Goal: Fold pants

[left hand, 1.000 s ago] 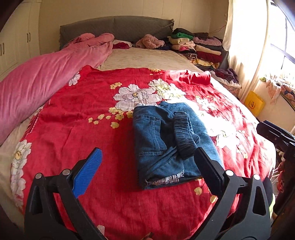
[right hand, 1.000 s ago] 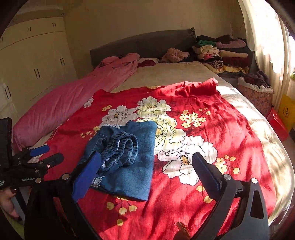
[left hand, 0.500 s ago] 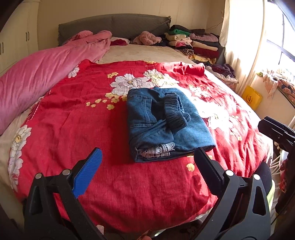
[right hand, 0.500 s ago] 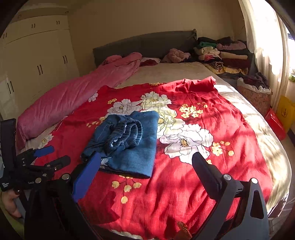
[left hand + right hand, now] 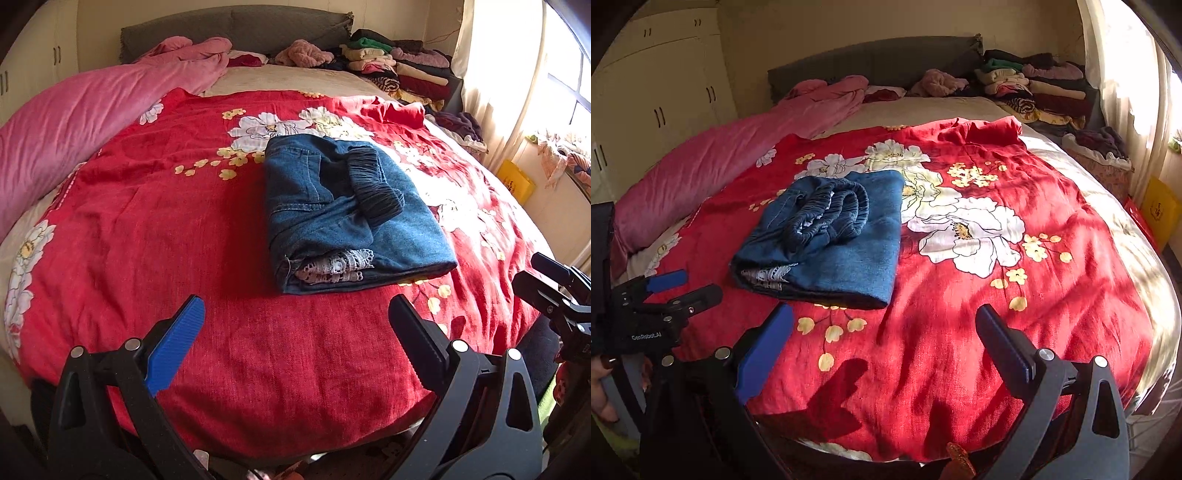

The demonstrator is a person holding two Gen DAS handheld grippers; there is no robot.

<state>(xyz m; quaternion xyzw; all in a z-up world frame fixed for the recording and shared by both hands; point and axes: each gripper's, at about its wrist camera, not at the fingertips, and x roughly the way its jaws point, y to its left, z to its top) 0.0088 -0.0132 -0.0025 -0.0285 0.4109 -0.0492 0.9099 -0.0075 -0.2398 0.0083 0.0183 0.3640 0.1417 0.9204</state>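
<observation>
Blue denim pants (image 5: 343, 210) lie folded into a compact stack on the red flowered bedspread (image 5: 184, 229), their elastic waistband on top and white lace hems showing at the near end. From the right wrist view the same pants (image 5: 831, 236) sit left of centre. My left gripper (image 5: 295, 328) is open and empty, held back near the bed's front edge, short of the pants. My right gripper (image 5: 884, 339) is also open and empty, well clear of the pants. The right gripper (image 5: 554, 291) shows at the far right of the left wrist view, the left gripper (image 5: 670, 291) at the left of the right wrist view.
A long pink duvet (image 5: 74, 122) runs along the bed's left side. Stacks of folded clothes (image 5: 399, 70) sit by the grey headboard (image 5: 871, 62). Cupboards (image 5: 653, 99) stand left; a curtain and a yellow bag (image 5: 1160, 206) are on the right. A hand (image 5: 598, 384) holds the left gripper.
Both grippers have drawn back from the bed, so the folded pants look farther away and more of the bed's front edge shows. The pants have stayed in place.
</observation>
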